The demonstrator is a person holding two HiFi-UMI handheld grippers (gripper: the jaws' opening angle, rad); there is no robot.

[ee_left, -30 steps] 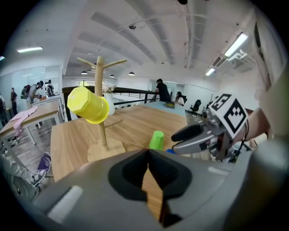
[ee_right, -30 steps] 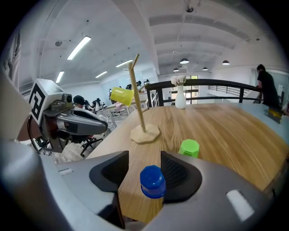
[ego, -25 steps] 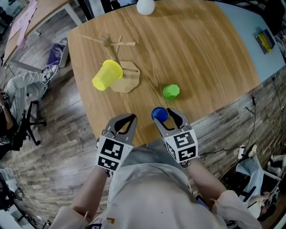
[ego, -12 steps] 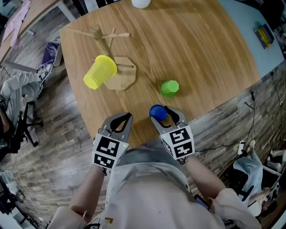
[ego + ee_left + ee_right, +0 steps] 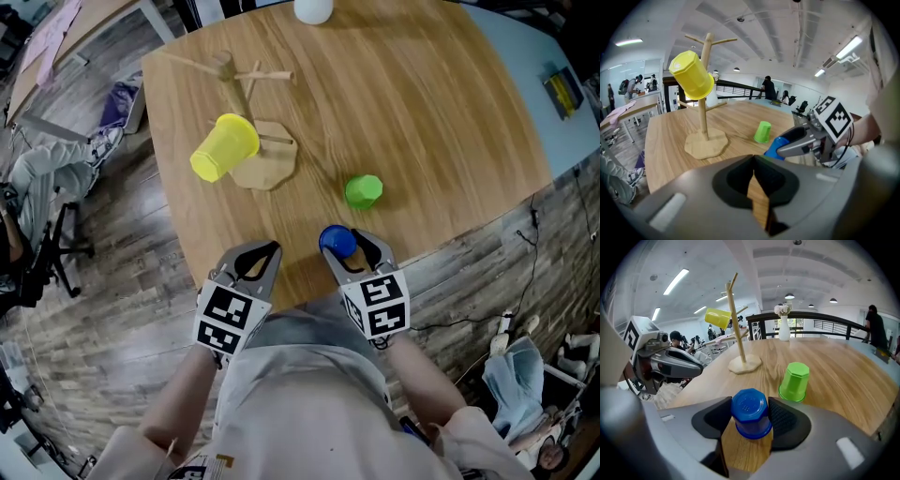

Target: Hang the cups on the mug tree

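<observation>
Head view: wooden table (image 5: 422, 122), plank floor (image 5: 122, 272)

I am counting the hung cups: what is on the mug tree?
Only the yellow cup hangs on the mug tree; its other branches are bare. The branch inside that cup is covered, so its hold cannot be seen.

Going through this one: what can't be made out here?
- Peg carrying the yellow cup: hidden inside the cup, all views.
- Whether the blue cup touches the table: right gripper clamps it; its rim's contact shows in no view.
- Yellow-and-blue item: head view, too small, near the right edge.
- Vase: head view, cut by the top edge.
</observation>
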